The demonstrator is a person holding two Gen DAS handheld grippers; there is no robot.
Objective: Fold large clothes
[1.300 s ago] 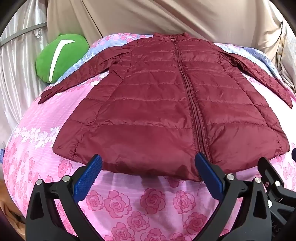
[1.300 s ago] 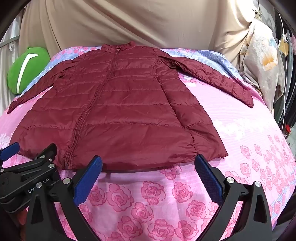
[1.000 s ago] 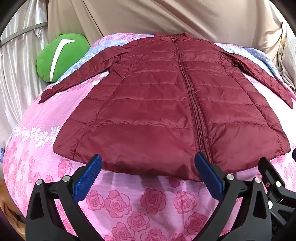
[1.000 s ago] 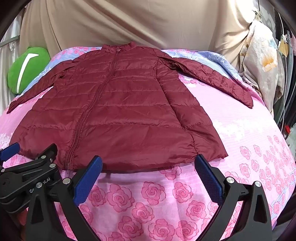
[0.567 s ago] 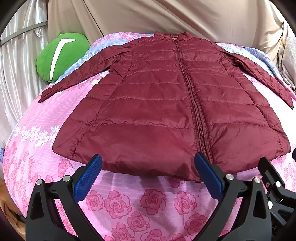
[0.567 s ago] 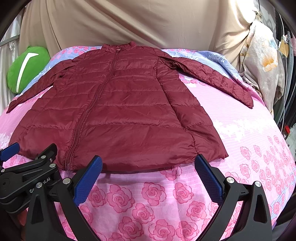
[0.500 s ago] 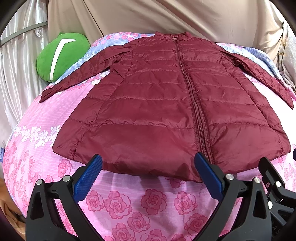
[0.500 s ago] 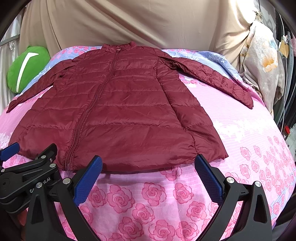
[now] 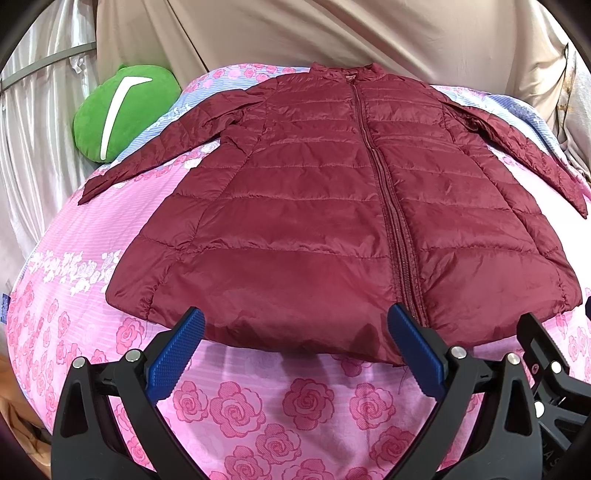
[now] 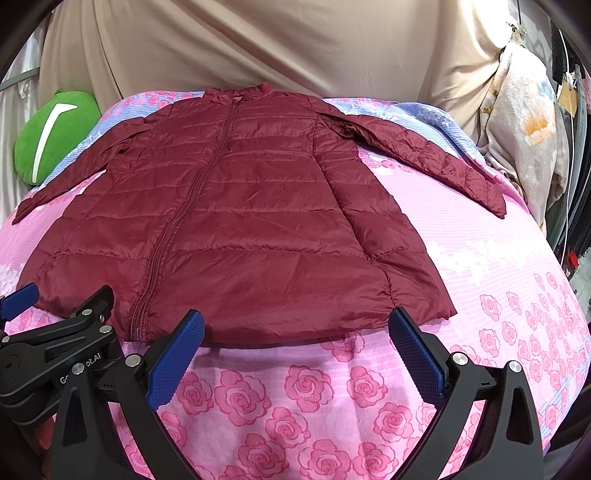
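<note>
A maroon quilted jacket lies flat and zipped on a pink rose-print bedsheet, collar far, hem near, both sleeves spread outward. It also shows in the right wrist view. My left gripper is open and empty, just short of the hem near the zipper's bottom end. My right gripper is open and empty, just short of the hem's right half. The left gripper's body shows at the lower left of the right wrist view.
A green cushion lies at the far left of the bed. Beige curtain hangs behind. Floral fabric hangs at the far right beside the bed's edge. Bare bedsheet lies right of the jacket.
</note>
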